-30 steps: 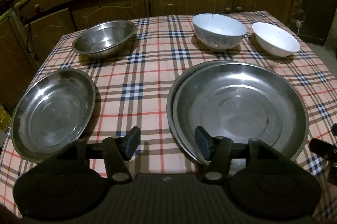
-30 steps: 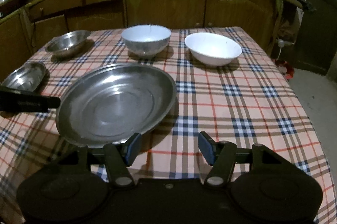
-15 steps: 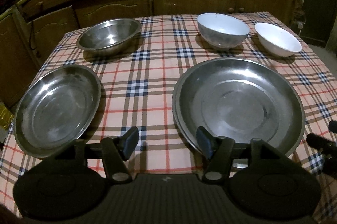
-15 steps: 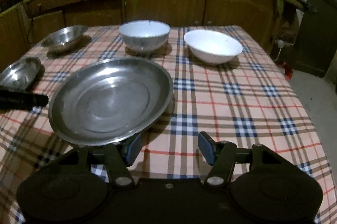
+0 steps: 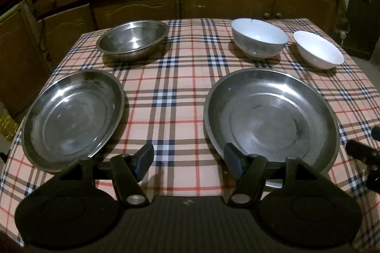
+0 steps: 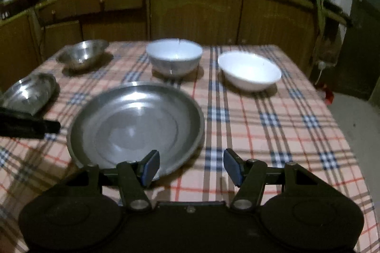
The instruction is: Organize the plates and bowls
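Left tool just widened, empty; right tool open.

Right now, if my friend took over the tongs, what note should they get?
Left tongs: open, nothing held, jaws just opened wider, over the tablecloth between the two plates.
Right tongs: open, nothing held, at the near rim of the large steel plate.
On the table: the large plate looks like two stacked; small steel plate at the left; steel bowl, grey-blue bowl and white bowl along the far side.
Done: the large plates appear stacked.
Left: small plate and three bowls are separate.
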Tool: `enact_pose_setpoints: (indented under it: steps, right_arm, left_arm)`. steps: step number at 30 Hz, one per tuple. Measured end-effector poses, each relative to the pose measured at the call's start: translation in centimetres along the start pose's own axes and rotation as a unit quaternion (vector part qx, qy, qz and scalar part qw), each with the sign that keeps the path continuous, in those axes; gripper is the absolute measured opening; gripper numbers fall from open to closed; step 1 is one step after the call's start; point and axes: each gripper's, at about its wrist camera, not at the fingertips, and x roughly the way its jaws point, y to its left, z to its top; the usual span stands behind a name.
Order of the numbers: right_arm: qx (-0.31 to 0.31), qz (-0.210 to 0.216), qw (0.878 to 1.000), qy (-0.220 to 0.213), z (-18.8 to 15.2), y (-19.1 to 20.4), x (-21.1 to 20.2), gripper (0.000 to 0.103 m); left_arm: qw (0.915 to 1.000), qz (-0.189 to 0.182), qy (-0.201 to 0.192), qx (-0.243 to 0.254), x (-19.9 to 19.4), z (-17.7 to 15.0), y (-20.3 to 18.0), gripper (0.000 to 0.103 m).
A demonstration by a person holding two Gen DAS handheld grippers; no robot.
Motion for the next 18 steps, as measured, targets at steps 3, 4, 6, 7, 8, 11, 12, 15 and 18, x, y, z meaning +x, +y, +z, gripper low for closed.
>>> enact_pose_setpoints:
  steps: [3, 4, 6, 7, 8, 11, 12, 15, 18]
  right_arm:
    - [0.017, 0.032, 0.999, 0.001, 0.4, 0.3, -0.5, 0.077]
    - [0.019, 0.043, 0.999, -0.001, 0.4, 0.4, -0.6, 0.077]
    - [0.011, 0.052, 0.998, -0.014, 0.3, 1.2, -1.0, 0.081]
    - [0.006, 0.048, 0.999, -0.019, 0.2, 1.8, -1.1, 0.082]
    - [0.0, 0.047, 0.999, -0.022, 0.2, 2.3, -1.1, 0.082]
    - [0.006, 0.082, 0.996, -0.032, 0.3, 3.2, -1.3, 0.082]
    - [0.01, 0.087, 0.996, -0.025, 0.5, 3.5, -1.1, 0.082]
    - [-0.025, 0.084, 0.996, 0.012, 1.2, 5.4, -0.5, 0.082]
    - [-0.048, 0.063, 0.997, -0.009, 1.5, 7.3, -0.9, 0.082]
  left_arm:
    - [1.0, 0.0, -0.003, -0.002, -0.3, -0.1, 0.2, 0.071]
    - [1.0, 0.001, -0.005, -0.003, -0.4, -0.1, 0.3, 0.072]
    - [0.9999, 0.002, -0.01, -0.007, -0.7, -0.2, 0.7, 0.075]
    - [0.9999, 0.002, -0.012, -0.009, -0.8, -0.2, 0.9, 0.077]
    - [0.9998, 0.004, -0.014, -0.013, -1.0, -0.3, 1.2, 0.078]
    - [0.9995, 0.01, -0.02, -0.021, -1.4, -0.3, 2.1, 0.08]
    - [0.9994, 0.012, -0.022, -0.024, -1.5, -0.3, 2.5, 0.081]
    - [0.9989, 0.02, -0.027, -0.032, -1.9, -0.4, 3.6, 0.081]
    - [0.9984, 0.029, -0.029, -0.04, -2.1, -0.5, 4.8, 0.081]
